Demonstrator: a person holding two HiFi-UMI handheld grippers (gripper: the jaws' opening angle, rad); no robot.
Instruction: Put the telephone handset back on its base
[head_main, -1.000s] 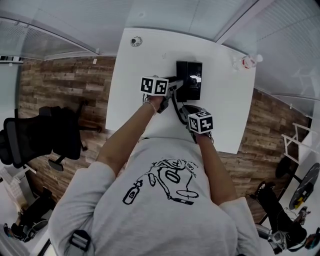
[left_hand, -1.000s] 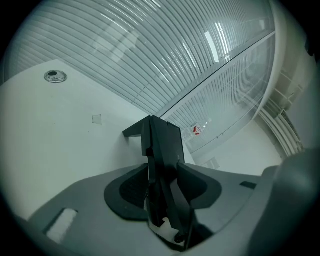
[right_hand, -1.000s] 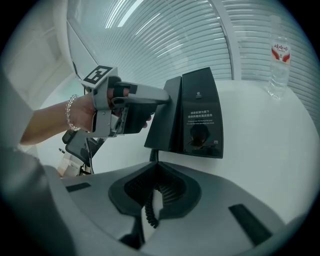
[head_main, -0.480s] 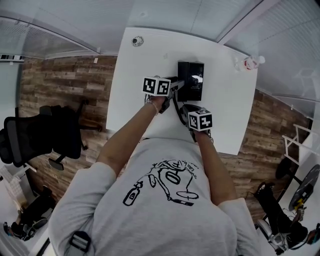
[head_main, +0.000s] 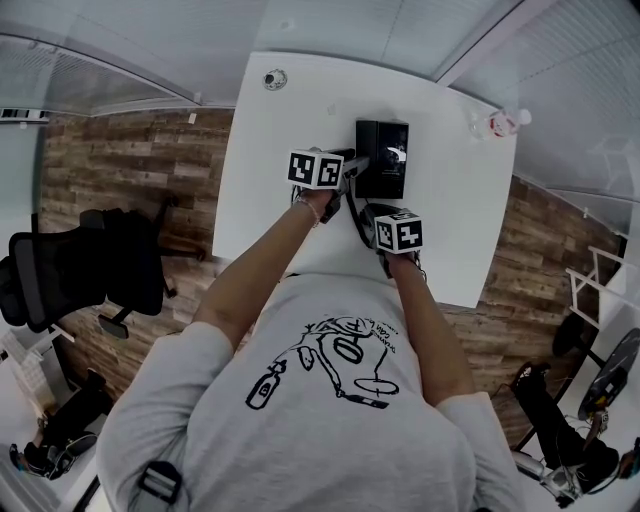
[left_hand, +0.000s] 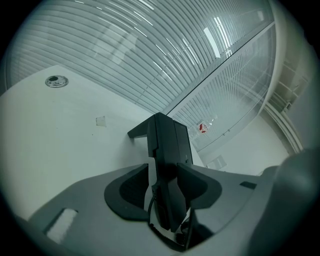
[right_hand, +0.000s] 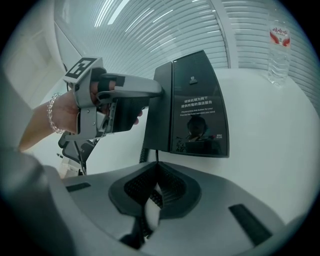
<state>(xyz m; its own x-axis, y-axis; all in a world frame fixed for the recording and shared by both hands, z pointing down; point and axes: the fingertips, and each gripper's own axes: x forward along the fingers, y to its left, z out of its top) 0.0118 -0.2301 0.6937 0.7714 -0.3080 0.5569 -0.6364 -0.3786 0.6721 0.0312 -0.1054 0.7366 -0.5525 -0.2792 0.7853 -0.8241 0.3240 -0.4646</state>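
The black telephone base (head_main: 390, 160) stands on the white table (head_main: 450, 220); its glossy panel (right_hand: 197, 112) faces my right gripper. The black handset (right_hand: 159, 107) lies against the base's left side, upright and edge-on (left_hand: 167, 150) in the left gripper view. My left gripper (head_main: 358, 165) reaches in from the left, its pads (left_hand: 132, 187) closed on the handset. My right gripper (right_hand: 156, 192) is shut in front of the base, below the coiled cord (right_hand: 145, 150). I cannot tell whether the cord is pinched in it.
A water bottle (head_main: 497, 123) stands at the table's far right corner. A round cable grommet (head_main: 273, 78) sits at the far left. A black office chair (head_main: 80, 275) stands on the wood floor to the left. Glass walls with blinds rise behind the table.
Both grippers have crept a little toward the base. The left gripper's hold on the handset is unchanged.
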